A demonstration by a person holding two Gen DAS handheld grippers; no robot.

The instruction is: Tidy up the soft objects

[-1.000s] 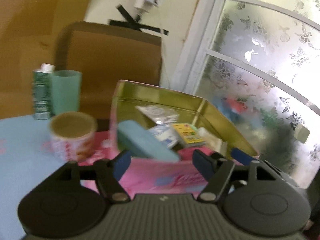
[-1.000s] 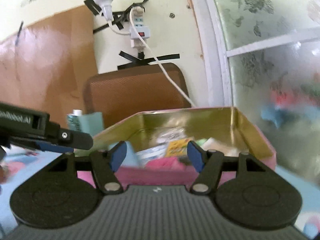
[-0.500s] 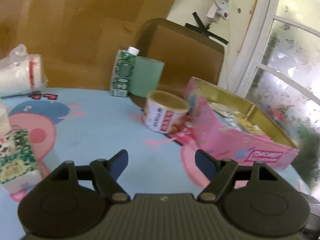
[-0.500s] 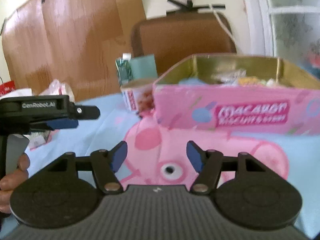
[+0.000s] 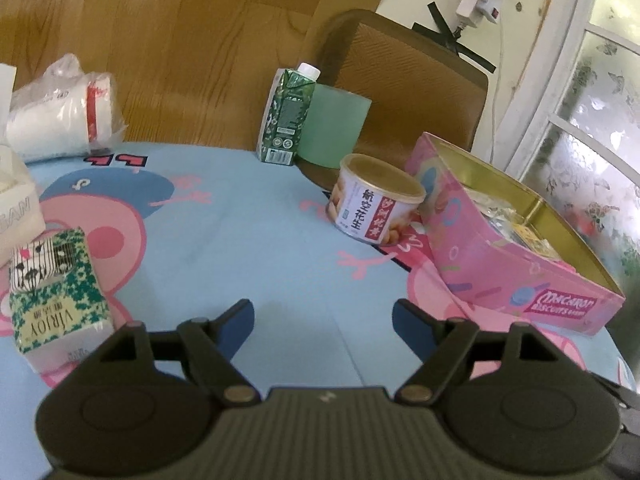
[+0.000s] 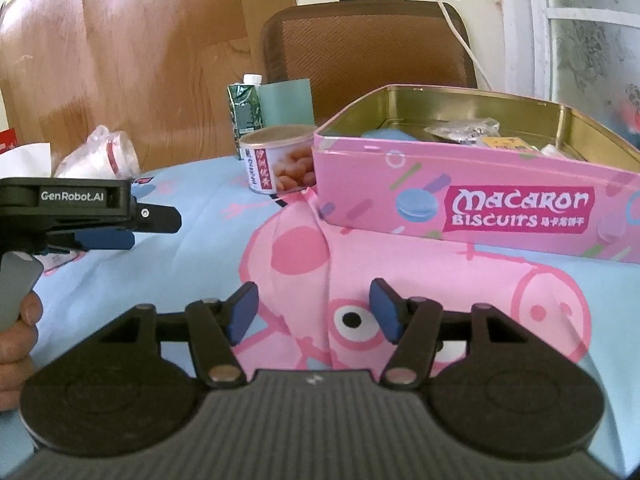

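Cartoon cloth covers the bench (image 5: 256,240). Both grippers empty, fingers apart: left gripper (image 5: 323,320), right gripper (image 6: 314,312). Tissue pack (image 5: 56,292) lies left; tin (image 6: 460,200) right. Next, likely: square left fingers across pack's short sides, squeeze gently.

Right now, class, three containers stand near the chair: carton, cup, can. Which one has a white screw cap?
The green carton: a white cap tops it. The mint cup beside it is open-topped, and the peanut can has a flat lid.
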